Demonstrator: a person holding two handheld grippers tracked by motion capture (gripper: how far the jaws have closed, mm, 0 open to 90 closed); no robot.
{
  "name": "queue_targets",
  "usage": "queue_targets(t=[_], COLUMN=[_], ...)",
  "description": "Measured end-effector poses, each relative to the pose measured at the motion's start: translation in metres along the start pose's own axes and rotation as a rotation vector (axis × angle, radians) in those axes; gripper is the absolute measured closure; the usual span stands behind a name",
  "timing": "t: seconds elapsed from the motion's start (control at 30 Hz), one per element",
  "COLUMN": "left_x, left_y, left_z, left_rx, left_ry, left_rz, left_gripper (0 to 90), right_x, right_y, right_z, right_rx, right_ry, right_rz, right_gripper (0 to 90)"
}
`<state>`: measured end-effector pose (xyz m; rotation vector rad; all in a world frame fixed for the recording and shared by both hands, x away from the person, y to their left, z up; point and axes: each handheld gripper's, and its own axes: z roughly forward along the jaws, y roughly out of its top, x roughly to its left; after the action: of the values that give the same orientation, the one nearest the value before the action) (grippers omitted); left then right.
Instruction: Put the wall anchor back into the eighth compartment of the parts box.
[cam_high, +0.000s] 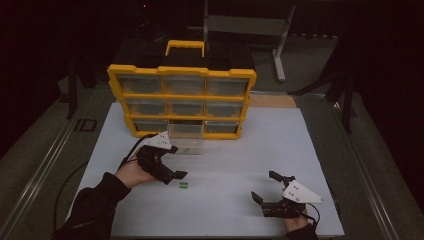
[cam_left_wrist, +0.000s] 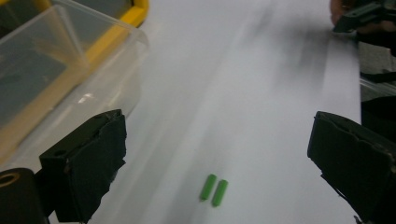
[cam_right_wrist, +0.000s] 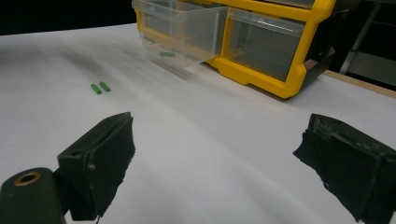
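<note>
Two small green pegs (cam_high: 183, 186) lie side by side on the white surface (cam_high: 225, 165), just ahead of the left gripper (cam_high: 172, 167), whose fingers are spread, like the right gripper's (cam_high: 264, 186), with no readable lettering anywhere.

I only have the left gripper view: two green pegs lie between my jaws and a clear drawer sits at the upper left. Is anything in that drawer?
Observer: Yes. The right gripper view shows one green piece inside the clear drawer.
Operator: Which slot of the organizer is the drawer from?
Observer: In the high view it is pulled out of the bottom row, middle slot of the yellow organizer.
Operator: Is the other gripper open?
Observer: The right gripper is open, holding nothing, at the near right of the white board, apart from the green pegs. The left gripper is open too.
</note>
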<state>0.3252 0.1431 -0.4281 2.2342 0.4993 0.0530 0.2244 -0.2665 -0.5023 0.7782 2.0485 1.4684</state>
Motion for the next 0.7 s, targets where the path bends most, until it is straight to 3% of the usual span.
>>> queue_targets(t=[0.33, 0.7], left_x=[-0.005, -0.007], left_y=[-0.013, -0.028], left_z=[0.008, 0.025], left_rx=[-0.013, -0.023], left_ry=[-0.005, -0.045], left_rz=[0.004, -0.007], left_gripper=[6.0, 10.0], right_x=[0.0, 0.0], right_y=[0.0, 0.0], right_z=[0.0, 0.001], right_rx=[0.002, 0.004], right_ry=[0.002, 0.003], right_rz=[0.001, -0.002], right_gripper=[9.0, 9.0])
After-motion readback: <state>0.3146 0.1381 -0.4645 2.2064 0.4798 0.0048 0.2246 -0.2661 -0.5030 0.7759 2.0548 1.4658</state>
